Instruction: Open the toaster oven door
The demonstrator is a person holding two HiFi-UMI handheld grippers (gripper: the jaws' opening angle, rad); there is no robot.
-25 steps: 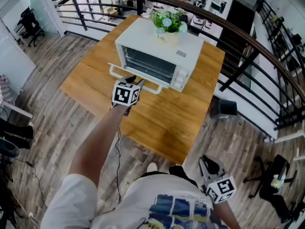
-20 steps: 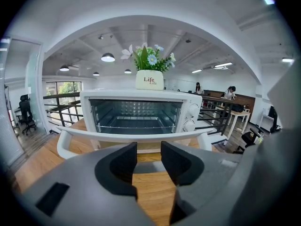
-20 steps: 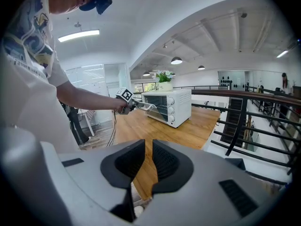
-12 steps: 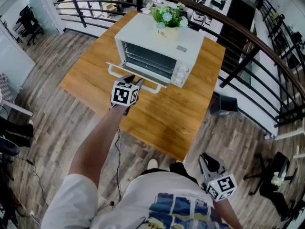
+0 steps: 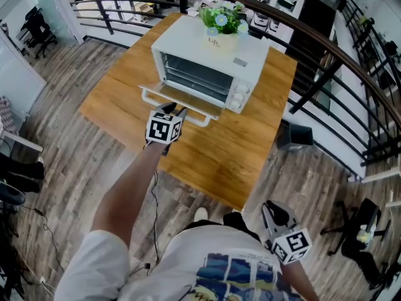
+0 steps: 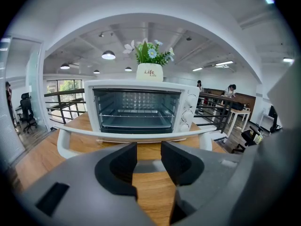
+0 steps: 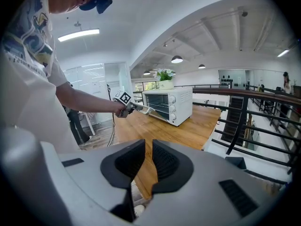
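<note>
Leftmost on the wooden table [image 5: 241,152], the toaster oven door [image 5: 178,97] lies folded down flat, its white handle [image 5: 153,100] stretching along the near edge. Just in front of that bar hangs the left gripper [image 5: 174,110], held out on a bare arm. Its fingers [image 6: 123,161] stand apart with only table wood showing between them, and the handle crosses just beyond their tips. Behind the door, the white toaster oven [image 5: 207,55] shows an open cavity with wire racks, and its knobs [image 5: 237,99] run down the right side. A pot of flowers [image 5: 220,31] stands on its roof. Nothing lies on the table between gripper and door. A dark railing [image 5: 326,49] curves round the table's far and right sides. Low at the right, well apart from the oven, the right gripper [image 7: 146,145] has its fingers drawn nearly together, holding nothing
</note>
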